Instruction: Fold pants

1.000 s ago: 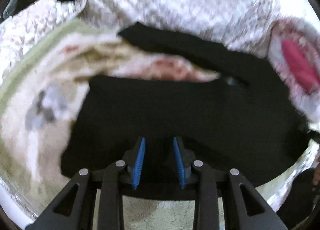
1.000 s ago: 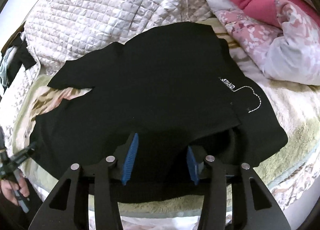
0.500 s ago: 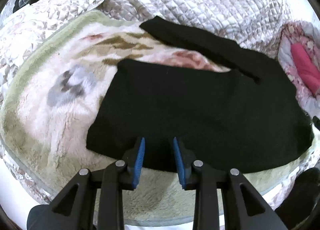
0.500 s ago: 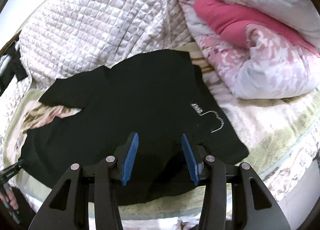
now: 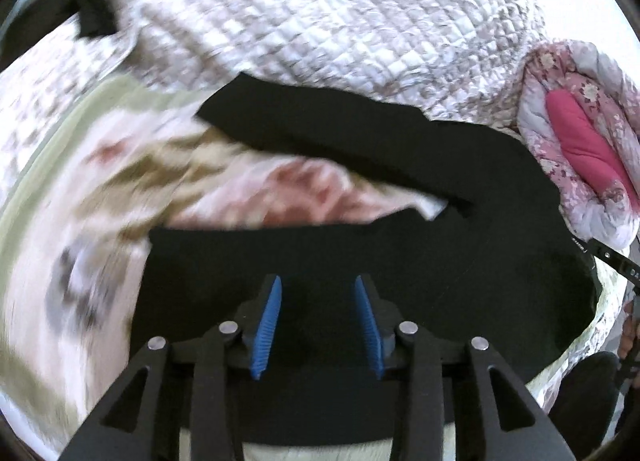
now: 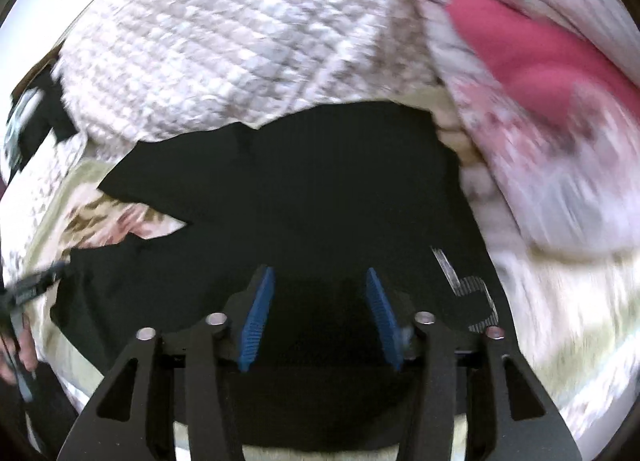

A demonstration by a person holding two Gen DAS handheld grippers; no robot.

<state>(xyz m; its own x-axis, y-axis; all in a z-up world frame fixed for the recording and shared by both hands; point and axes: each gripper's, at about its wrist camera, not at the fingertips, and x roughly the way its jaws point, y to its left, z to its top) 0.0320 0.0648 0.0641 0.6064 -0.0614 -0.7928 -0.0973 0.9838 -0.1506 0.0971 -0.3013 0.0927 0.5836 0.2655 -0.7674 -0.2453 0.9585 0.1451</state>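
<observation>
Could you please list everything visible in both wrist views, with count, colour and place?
pants: one, black, spread on the bed under both grippers, white print near one edge
fleece blanket: one, pale green with floral pattern, under the pants
quilted cover: one, white and grey, beyond the pants
comforter: one, pink floral with a plain pink inside, bunched at the right
dark garment: one, black, far left corner; too blurred to identify
left gripper: one, black with blue pads, jaws have just been opening, pants fabric behind them, not visibly pinched
right gripper: one, black with blue pads, jaws have just been opening, likewise
hand: one, partly visible at the left edge
</observation>
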